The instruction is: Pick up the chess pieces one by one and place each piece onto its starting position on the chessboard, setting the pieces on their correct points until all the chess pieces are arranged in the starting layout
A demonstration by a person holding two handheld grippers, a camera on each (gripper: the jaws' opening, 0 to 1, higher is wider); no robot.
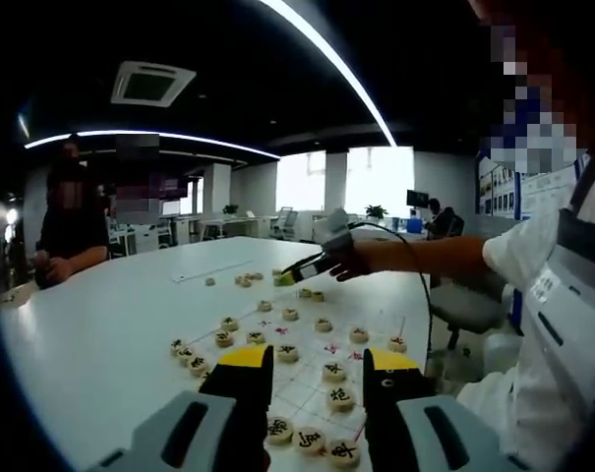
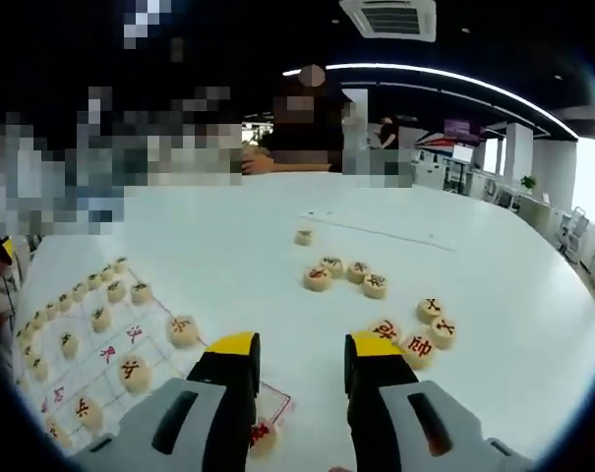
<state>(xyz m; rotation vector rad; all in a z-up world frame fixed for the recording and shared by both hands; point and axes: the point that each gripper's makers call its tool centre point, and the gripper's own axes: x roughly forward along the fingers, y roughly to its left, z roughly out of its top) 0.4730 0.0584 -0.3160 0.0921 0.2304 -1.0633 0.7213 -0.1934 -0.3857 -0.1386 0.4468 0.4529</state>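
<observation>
Hovering low over the white table (image 2: pixel 228 265), the right gripper (image 2: pixel 299 379) has its jaws parted with nothing between them; a broad bare stretch of tabletop lies ahead at frame centre. Loose chess pieces (image 2: pixel 341 272) scatter centre-right, and the chessboard (image 2: pixel 110 364) with placed pieces sits at lower left. In the left gripper view, the left gripper (image 1: pixel 317 388) stands open and empty above the board's near edge, pieces ranked beyond it, table bare at left.
</observation>
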